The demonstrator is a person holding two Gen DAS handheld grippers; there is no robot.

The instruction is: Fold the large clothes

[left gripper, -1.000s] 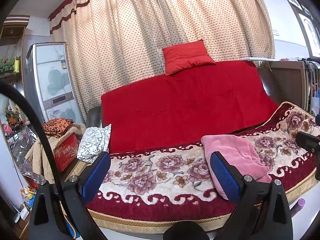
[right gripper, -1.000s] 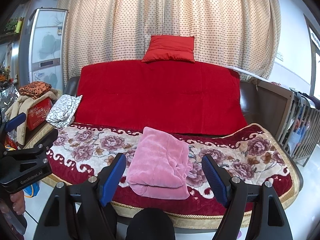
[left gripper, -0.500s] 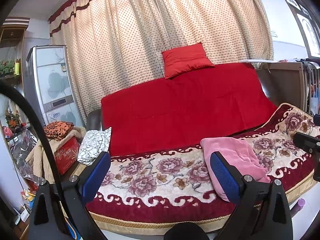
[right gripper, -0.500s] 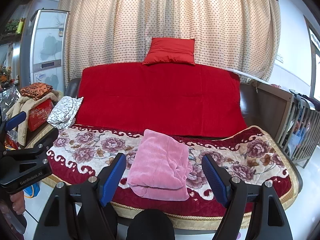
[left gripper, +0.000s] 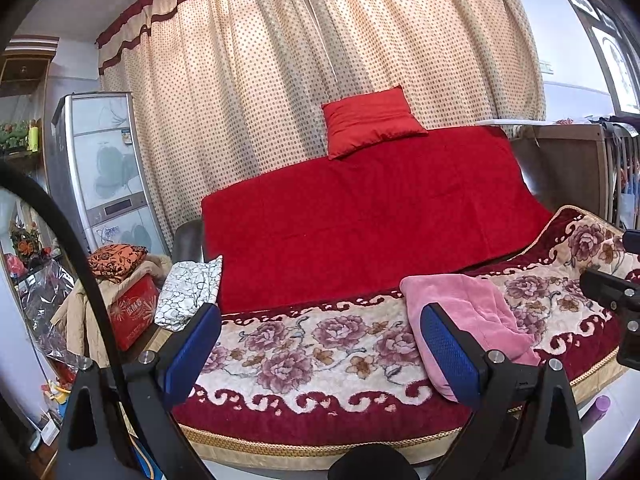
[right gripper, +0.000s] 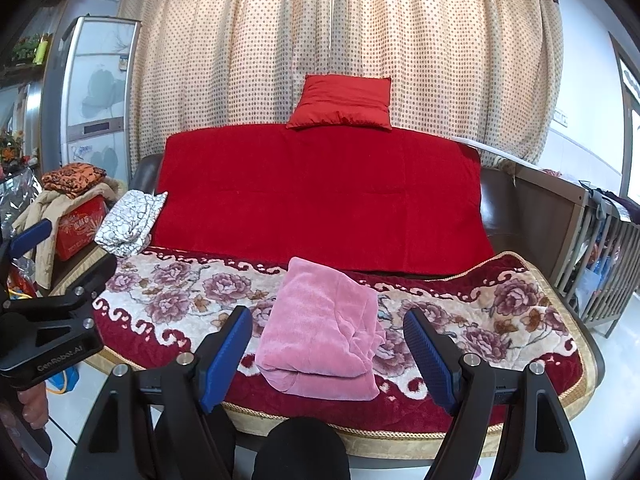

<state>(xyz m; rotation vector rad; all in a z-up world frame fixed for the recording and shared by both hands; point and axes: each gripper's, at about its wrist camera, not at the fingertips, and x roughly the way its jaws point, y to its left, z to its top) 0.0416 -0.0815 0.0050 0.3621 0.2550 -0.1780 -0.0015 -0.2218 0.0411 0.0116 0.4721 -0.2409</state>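
A pink fleece garment point(right gripper: 324, 324) lies folded into a thick pad on the floral sofa cover point(right gripper: 180, 296), near the seat's front edge. In the left wrist view the same garment point(left gripper: 472, 316) sits right of centre. My right gripper point(right gripper: 328, 344) hangs in front of the sofa, open, with nothing between its blue pads; the garment shows behind the gap. My left gripper point(left gripper: 320, 344) is held further left, also open and empty, facing the floral cover point(left gripper: 304, 356). The left gripper's body point(right gripper: 48, 320) shows at the left edge of the right wrist view.
A red blanket point(right gripper: 320, 200) drapes the sofa back with a red cushion point(right gripper: 344, 100) on top. A white patterned cloth point(right gripper: 128, 220) lies on the left armrest. Beside it stand a red box point(right gripper: 80, 224) with clothes and a tall cabinet point(right gripper: 96, 92). A railing point(right gripper: 600, 264) stands right.
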